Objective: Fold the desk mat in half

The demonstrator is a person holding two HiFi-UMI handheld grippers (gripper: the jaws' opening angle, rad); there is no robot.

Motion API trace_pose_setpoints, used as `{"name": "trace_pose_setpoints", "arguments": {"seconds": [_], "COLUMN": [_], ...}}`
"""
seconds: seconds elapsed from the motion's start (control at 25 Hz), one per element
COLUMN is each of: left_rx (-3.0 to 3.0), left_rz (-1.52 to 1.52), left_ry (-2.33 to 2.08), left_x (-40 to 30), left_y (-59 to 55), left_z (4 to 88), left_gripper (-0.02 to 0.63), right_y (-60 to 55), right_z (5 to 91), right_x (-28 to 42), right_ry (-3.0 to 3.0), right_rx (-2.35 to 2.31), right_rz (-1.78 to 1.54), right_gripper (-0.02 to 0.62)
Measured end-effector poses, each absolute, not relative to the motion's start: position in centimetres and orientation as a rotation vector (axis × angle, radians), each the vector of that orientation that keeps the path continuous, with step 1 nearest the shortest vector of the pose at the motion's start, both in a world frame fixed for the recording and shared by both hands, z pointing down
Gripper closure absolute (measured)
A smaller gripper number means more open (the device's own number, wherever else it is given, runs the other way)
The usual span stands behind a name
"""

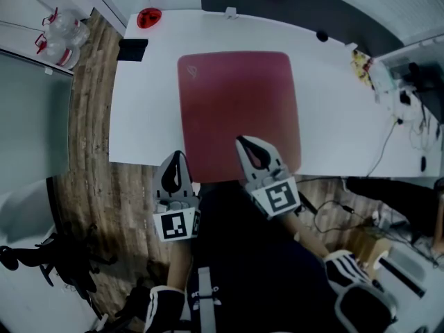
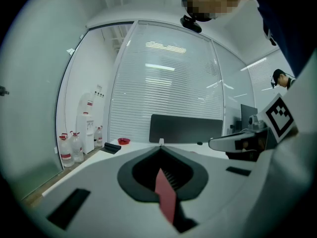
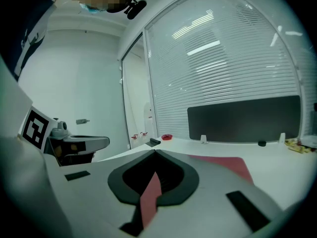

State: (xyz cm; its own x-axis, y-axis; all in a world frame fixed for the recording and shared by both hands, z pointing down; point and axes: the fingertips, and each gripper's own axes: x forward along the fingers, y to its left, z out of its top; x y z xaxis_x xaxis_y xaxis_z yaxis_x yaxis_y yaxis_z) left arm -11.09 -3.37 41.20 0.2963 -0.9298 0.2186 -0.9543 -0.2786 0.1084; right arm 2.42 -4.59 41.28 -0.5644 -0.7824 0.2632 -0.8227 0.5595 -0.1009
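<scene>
**A:** Where is the desk mat [image 1: 239, 109] lying?

**B:** It is lying flat and unfolded on the white table [image 1: 340, 116], towards the middle. Its near edge is running under both grippers and the person's dark clothing [image 1: 257, 255], so I am not seeing that edge or the near corners clearly.

**A:** What are the grippers doing?

**B:** The left gripper [image 1: 179, 155] is hanging at the mat's near left corner, and its tip is covering that corner. The right gripper [image 1: 240, 140] is sitting over the mat's near edge, right of the middle. In each gripper's own view the jaws are meeting at the tip, closed.

**A:** Are they holding anything?

**B:** A thin red strip [image 2: 166, 197] is showing in the dark opening behind the left jaws, and another [image 3: 148, 197] behind the right ones. I cannot tell whether it is mat or part of the gripper. No view is showing the jaw tips against the mat.

**A:** Anything else hard to read?

**B:** The left gripper's body is blocking the mat completely in its view. At the table's far left a red dish [image 1: 148, 17] and a black object [image 1: 132, 49] are showing, too small to identify.
</scene>
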Motion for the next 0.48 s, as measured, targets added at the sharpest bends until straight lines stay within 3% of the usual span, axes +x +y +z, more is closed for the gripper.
{"name": "trace_pose_setpoints", "arguments": {"seconds": [0.48], "left_rx": [2.386], "left_rz": [0.217], "left_ry": [-1.643], "left_x": [-12.5], "left_y": [-3.9], "left_z": [41.4], "left_gripper": [0.603], "right_y": [-4.3], "right_z": [41.8], "right_x": [1.0], "right_ry": [-2.537], "right_rx": [1.441], "right_rz": [0.393], "right_gripper": [0.592]}}
